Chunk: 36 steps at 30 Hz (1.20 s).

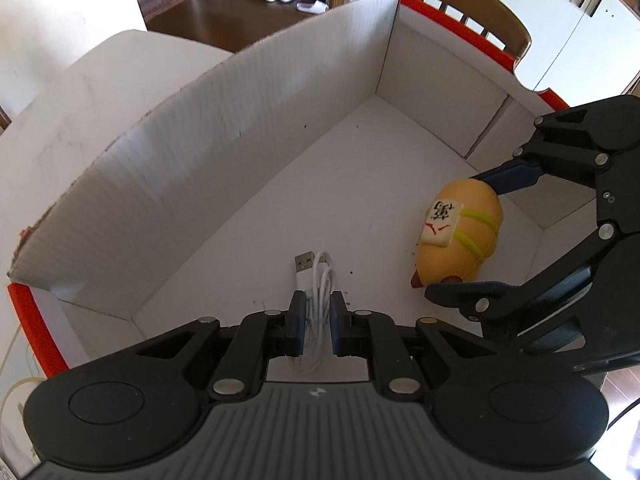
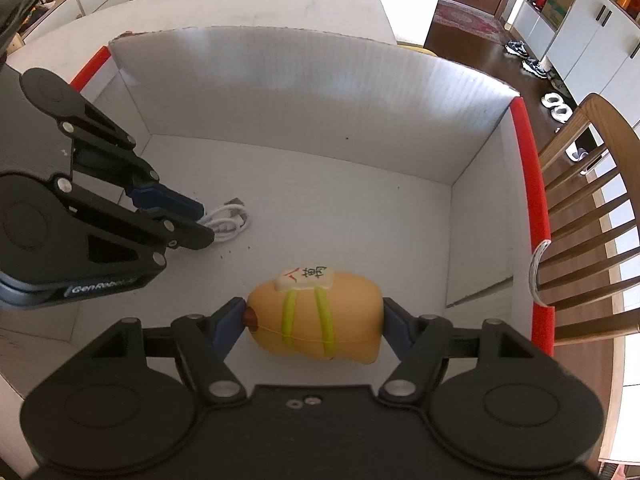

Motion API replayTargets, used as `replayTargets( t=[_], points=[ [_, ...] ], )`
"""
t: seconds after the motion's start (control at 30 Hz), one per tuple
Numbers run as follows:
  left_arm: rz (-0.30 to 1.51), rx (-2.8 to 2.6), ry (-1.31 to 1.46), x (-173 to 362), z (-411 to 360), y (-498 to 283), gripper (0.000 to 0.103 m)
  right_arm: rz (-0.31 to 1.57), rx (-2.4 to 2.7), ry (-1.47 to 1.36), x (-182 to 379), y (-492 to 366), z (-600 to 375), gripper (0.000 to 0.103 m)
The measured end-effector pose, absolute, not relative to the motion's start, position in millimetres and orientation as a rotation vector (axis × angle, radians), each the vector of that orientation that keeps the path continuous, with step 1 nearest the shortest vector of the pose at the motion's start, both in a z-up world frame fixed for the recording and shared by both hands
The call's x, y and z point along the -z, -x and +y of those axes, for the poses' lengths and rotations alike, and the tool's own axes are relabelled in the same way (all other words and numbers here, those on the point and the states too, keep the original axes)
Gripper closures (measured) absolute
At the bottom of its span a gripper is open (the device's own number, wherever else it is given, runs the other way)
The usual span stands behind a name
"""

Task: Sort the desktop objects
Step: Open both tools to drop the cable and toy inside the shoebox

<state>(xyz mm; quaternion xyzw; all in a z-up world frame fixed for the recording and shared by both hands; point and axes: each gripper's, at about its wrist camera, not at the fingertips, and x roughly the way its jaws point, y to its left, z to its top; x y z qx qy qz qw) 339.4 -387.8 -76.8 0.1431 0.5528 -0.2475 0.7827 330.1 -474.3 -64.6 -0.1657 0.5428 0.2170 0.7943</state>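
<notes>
White cardboard box [image 2: 280, 92] with red rim sits on the bench. Left gripper [image 1: 319, 312] pinches coiled white USB cable [image 1: 318, 276] at box floor, left side. Right gripper [image 2: 314, 320] clamps yellow squishy toy [image 2: 316, 316] end-to-end, near side.

Wooden chair [image 2: 592, 216], dark floor [image 1: 240, 12], white cabinets [image 2: 592, 36]

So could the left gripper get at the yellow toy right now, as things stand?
Probably not. The left gripper is shut on the coiled white cable, and the right gripper already brackets the yellow toy end to end inside the white box.
</notes>
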Motion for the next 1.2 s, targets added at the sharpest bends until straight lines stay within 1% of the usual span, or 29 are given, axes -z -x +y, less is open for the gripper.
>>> replayTargets(
  t=[0.13,0.47,1.2],
  points=[
    [1.234,0.521,-0.31,81.5,-388.3,-342.6,0.092,1.175,-0.47,0.364,66.6,-326.6,-474.0,0.03],
    [1.223,0.54,-0.298,75.4,-385.6,-341.0,0.092,1.149,-0.476,0.368,60.5,-327.3,-475.9,0.024],
    [1.115,0.553,-0.182,33.6,-368.0,-316.2,0.092,1.063,-0.523,0.29,14.4,-297.9,-492.7,0.025]
  ],
)
